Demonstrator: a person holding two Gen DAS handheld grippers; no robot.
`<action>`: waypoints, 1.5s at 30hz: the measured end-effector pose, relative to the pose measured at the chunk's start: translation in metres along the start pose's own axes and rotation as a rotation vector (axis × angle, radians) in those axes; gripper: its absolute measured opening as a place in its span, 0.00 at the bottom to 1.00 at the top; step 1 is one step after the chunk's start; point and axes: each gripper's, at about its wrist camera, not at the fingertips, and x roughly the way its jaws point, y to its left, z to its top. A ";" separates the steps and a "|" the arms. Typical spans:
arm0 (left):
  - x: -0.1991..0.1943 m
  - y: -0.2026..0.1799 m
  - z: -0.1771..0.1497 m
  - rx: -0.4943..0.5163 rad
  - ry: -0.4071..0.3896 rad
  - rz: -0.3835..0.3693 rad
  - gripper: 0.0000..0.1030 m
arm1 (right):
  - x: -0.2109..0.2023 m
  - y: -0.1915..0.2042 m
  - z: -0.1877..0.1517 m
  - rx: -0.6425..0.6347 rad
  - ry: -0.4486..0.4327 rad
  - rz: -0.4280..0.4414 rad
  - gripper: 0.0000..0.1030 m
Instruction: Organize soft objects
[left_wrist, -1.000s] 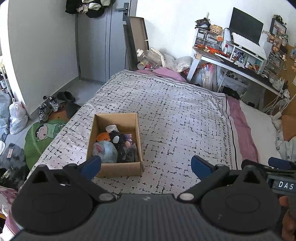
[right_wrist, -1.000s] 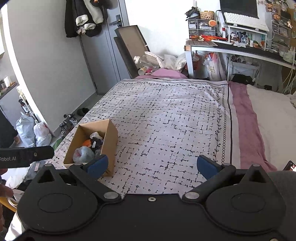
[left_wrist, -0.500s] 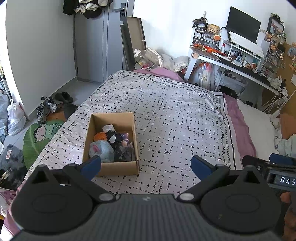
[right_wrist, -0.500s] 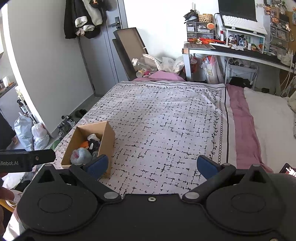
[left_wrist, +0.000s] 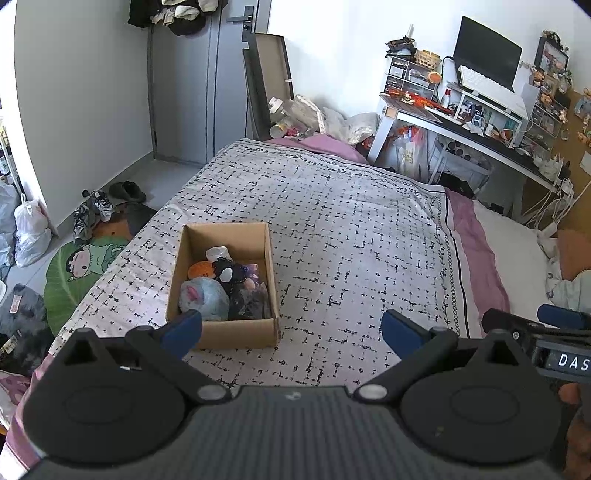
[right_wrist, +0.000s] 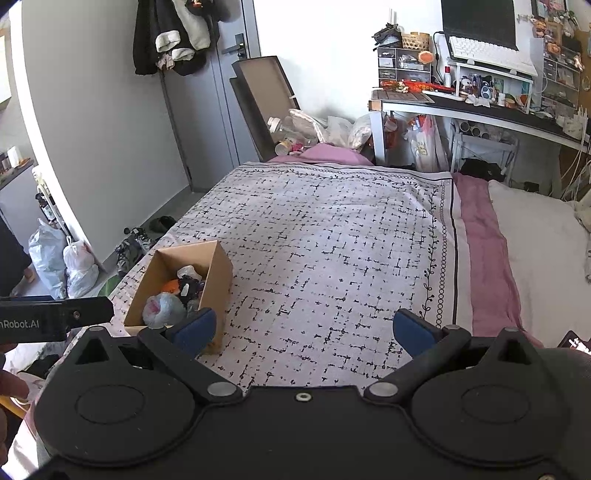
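Note:
A cardboard box (left_wrist: 266, 258) stands on the patterned bed cover (left_wrist: 351, 221) near the bed's left edge. Several soft toys lie inside, among them a grey-blue plush (left_wrist: 203, 299), an orange one (left_wrist: 201, 271) and a black one (left_wrist: 231, 273). The box also shows in the right wrist view (right_wrist: 218, 273). My left gripper (left_wrist: 291, 328) is open and empty, held above the bed just near of the box. My right gripper (right_wrist: 303, 328) is open and empty, to the right of the box, above the cover.
A desk (left_wrist: 461, 125) with a monitor stands beyond the bed at the right. A large cardboard sheet (left_wrist: 269, 77) leans on the far wall by the door. Shoes (left_wrist: 92, 210), bags (left_wrist: 29, 232) and a green mat (left_wrist: 77, 269) lie on the floor left.
Both grippers have drawn back and risen slightly from the bed, so the box looks a little farther off. Both stay open and empty.

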 end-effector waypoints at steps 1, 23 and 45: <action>0.000 0.000 0.000 -0.002 0.001 0.001 1.00 | 0.000 0.000 0.000 0.001 0.001 -0.001 1.00; -0.006 0.005 -0.002 -0.015 0.005 0.004 1.00 | -0.003 0.006 -0.001 -0.012 0.001 0.003 1.00; -0.010 0.001 -0.002 -0.007 0.002 -0.003 1.00 | -0.006 0.007 -0.001 -0.017 -0.009 0.006 1.00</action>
